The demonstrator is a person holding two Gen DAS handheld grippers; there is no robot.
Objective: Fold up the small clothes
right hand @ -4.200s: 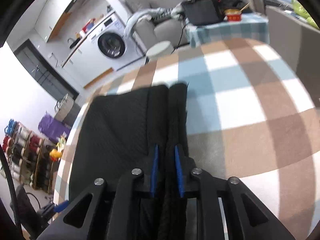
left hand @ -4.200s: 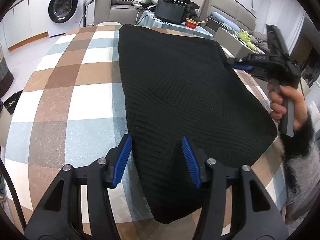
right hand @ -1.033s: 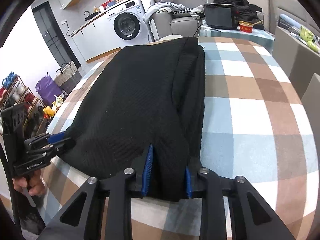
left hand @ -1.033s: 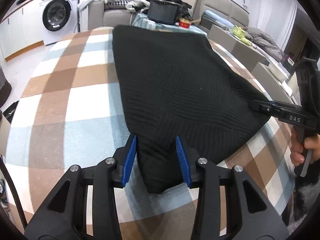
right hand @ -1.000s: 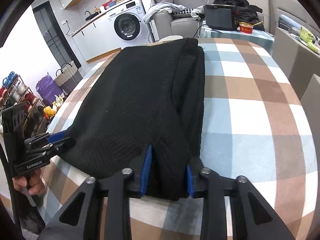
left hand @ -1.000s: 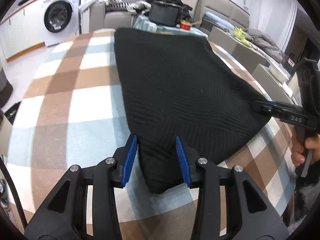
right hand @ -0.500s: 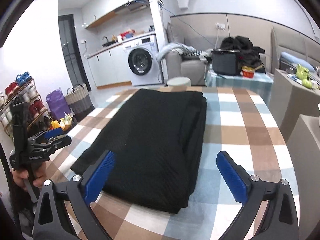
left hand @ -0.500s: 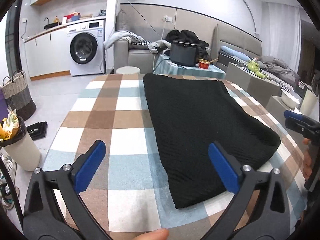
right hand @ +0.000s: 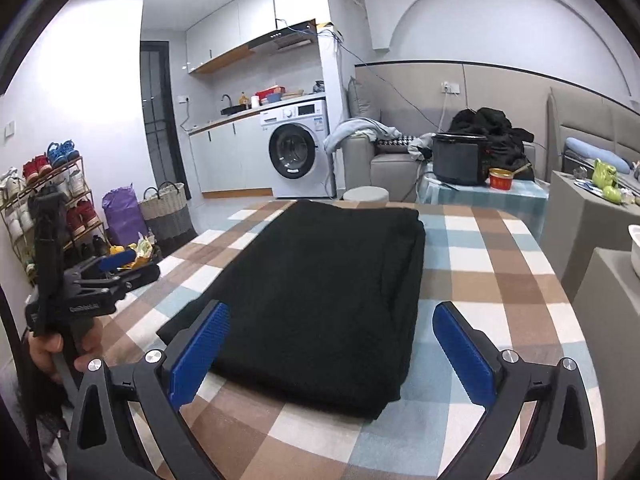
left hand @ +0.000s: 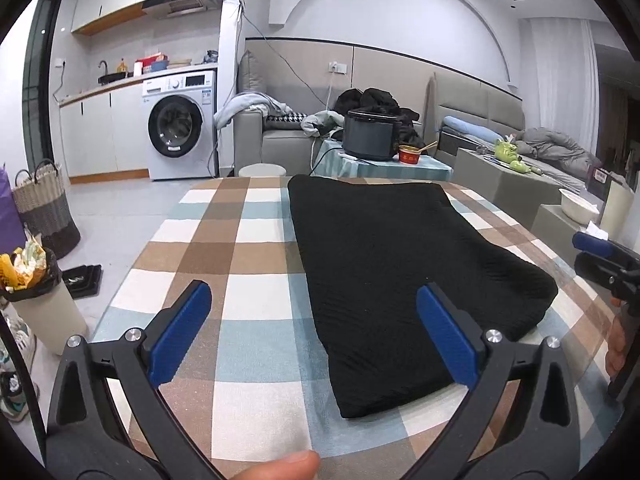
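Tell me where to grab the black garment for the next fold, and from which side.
Grip the black garment at its two near corners, coming in low from the near table edge, one open gripper per corner: left gripper and right gripper. It lies flat as a long rectangle running away from you on the checked tablecloth, so lifting the near end probably halves it.

Black knit garment (left hand: 400,264) lies folded flat on checked tablecloth (left hand: 256,304).

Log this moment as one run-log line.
left gripper: open, empty | right gripper: open, empty | black garment: folded, flat on checked table
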